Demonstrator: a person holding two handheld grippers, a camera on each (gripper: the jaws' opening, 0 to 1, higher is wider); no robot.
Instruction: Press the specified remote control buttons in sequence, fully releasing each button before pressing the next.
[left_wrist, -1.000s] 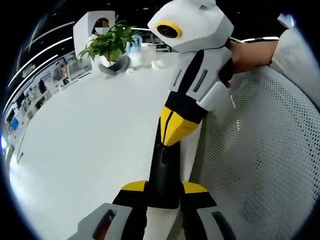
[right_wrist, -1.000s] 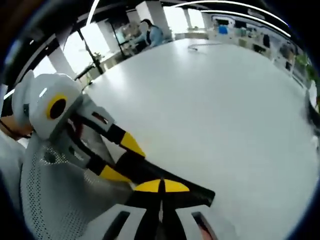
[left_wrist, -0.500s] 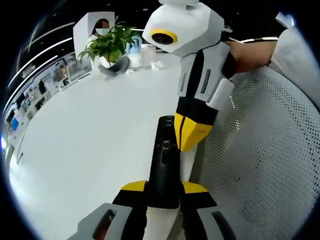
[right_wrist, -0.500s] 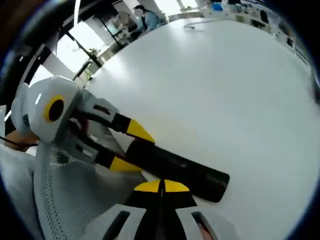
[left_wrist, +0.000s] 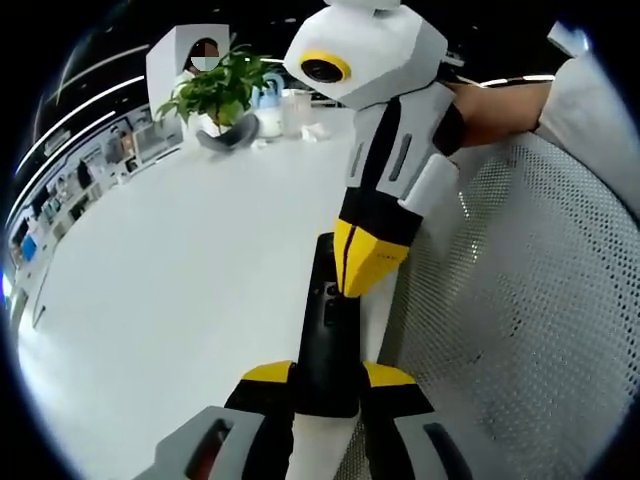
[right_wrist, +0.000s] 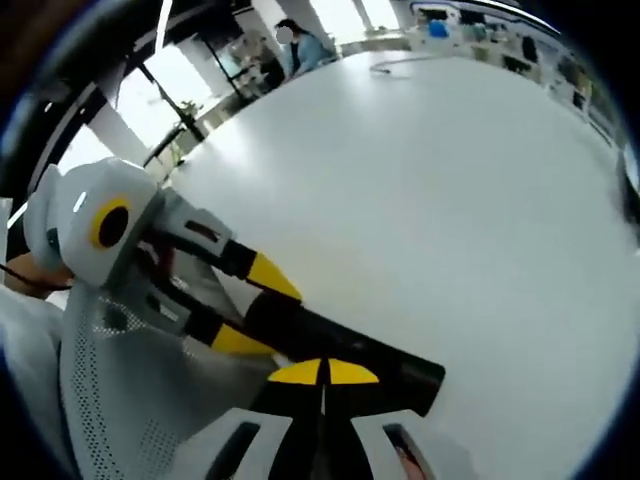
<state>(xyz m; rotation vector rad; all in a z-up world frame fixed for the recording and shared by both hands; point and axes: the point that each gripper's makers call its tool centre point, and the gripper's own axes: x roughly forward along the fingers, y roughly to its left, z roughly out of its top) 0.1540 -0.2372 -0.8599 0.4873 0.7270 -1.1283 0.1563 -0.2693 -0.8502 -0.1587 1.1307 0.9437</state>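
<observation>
In the left gripper view, the left gripper (left_wrist: 327, 375) has its yellow-tipped fingers (left_wrist: 265, 373) clamped on the near end of a black remote control (left_wrist: 327, 335), one finger on each long side. The remote control points away over the white desk (left_wrist: 180, 290). The right gripper (left_wrist: 362, 287) comes in from above, its fingers pressed together into one yellow point, and the tip rests on the remote control's button face.

In the right gripper view, the right gripper's two yellow pads meet with no gap above the dark remote control, which the left gripper holds from the left.

A white mesh surface (left_wrist: 520, 300) lies beside the desk. At the desk's far end stands a potted plant (left_wrist: 222, 88).
</observation>
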